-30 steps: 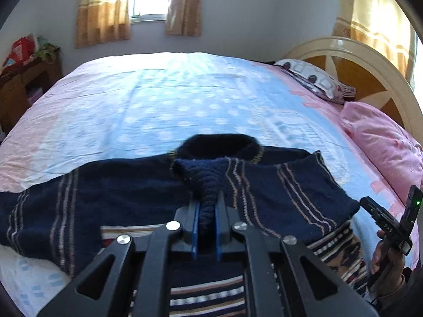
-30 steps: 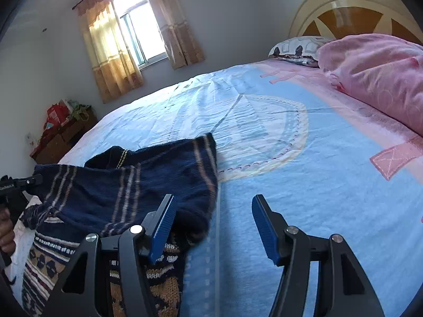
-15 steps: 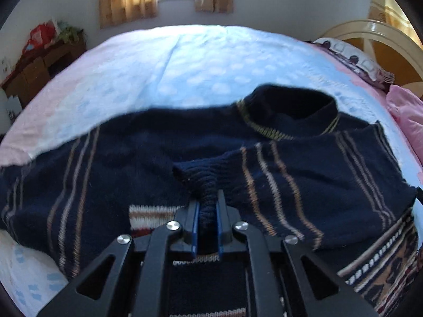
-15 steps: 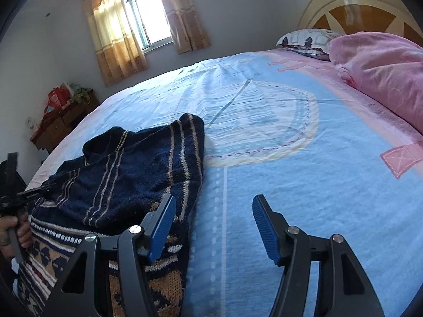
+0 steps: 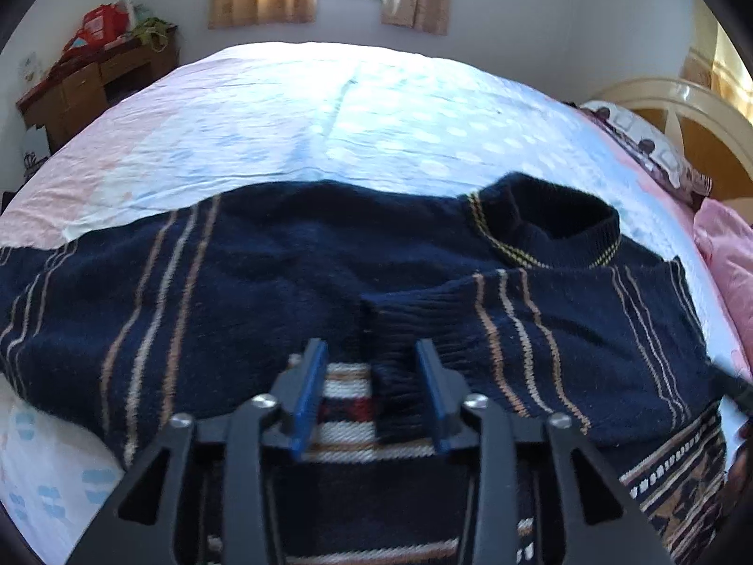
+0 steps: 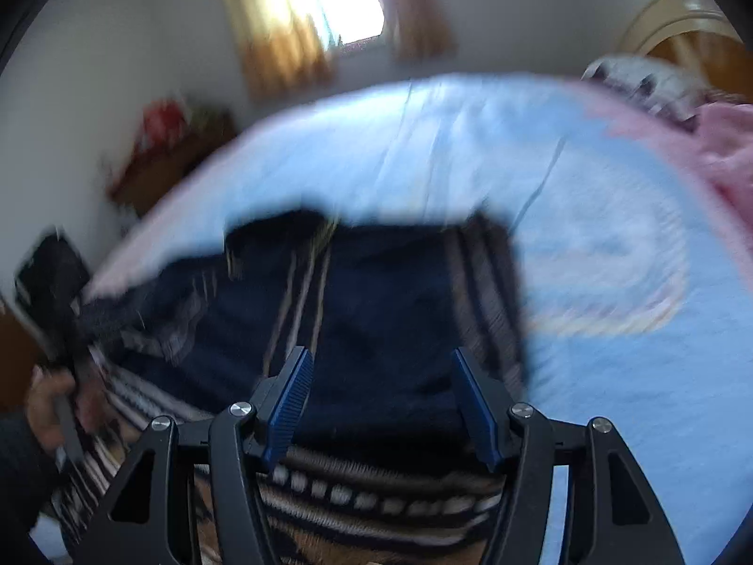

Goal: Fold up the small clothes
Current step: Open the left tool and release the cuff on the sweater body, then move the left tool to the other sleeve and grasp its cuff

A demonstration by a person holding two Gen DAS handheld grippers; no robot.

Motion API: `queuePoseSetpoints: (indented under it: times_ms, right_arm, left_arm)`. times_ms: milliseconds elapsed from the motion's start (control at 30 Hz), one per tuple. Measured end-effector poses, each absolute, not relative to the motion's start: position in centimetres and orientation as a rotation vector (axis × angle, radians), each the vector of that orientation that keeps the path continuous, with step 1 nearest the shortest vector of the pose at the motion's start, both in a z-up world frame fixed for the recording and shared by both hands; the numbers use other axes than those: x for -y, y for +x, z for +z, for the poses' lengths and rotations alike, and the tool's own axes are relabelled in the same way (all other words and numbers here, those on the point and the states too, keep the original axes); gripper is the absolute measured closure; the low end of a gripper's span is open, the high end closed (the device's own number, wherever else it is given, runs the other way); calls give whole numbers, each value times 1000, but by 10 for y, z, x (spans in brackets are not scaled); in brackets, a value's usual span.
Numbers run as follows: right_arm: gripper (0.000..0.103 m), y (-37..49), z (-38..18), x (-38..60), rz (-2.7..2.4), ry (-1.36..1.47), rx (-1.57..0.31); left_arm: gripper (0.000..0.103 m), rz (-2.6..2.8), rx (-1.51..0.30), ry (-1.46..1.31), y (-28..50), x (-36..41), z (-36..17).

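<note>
A navy knit sweater (image 5: 263,282) with tan stripes lies spread on the bed, its collar (image 5: 555,230) at the right. The right sleeve is folded across the chest, its ribbed cuff (image 5: 395,329) lying between the fingers of my left gripper (image 5: 372,367), which is open. The sweater also shows in the blurred right wrist view (image 6: 386,310). My right gripper (image 6: 379,386) is open and empty over the sweater's right side, above the patterned hem (image 6: 376,504). The left gripper and the hand holding it (image 6: 56,329) show at the left there.
The bed has a light blue and pink sheet (image 5: 376,108). A pink pillow (image 5: 727,254), a patterned pillow (image 5: 649,146) and the headboard (image 5: 696,113) are at the right. A wooden cabinet (image 5: 89,80) stands at the far left, by the wall.
My left gripper has opened and let go of the sleeve cuff, which now lies on the sweater's chest. My right gripper has swung left over the sweater, still open.
</note>
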State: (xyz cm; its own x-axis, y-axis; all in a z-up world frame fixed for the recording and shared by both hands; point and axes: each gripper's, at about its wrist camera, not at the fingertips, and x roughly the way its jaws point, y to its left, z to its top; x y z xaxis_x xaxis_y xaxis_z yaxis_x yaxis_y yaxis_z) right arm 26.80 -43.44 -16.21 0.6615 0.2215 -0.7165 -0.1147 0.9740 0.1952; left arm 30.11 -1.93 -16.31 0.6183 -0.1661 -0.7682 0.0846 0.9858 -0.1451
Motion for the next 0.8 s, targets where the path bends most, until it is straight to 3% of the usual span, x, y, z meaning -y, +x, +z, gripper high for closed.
queuePoseSetpoints:
  times_ms: [67,267,467,633,800]
  right_arm:
    - [41,269,-189,419,176,86,-961]
    - [41,249,-177,398,150,-33,-946]
    - [41,276,-155,353,191,-5,-895]
    - [40,308,-186,303,242,48,-997]
    - [39,302,-193,249,260,-30,-962]
  left_arm:
    - [60,-165,-892,-103,295,12,-161]
    - [45,-200,-835,-106,275,-1,-151]
    - [41,-197,-811,-120,259,-10,-143]
    - [34,-148,-778,-127,245,-44,-133]
    - [32,-14,-768,-86,238,-93,-137]
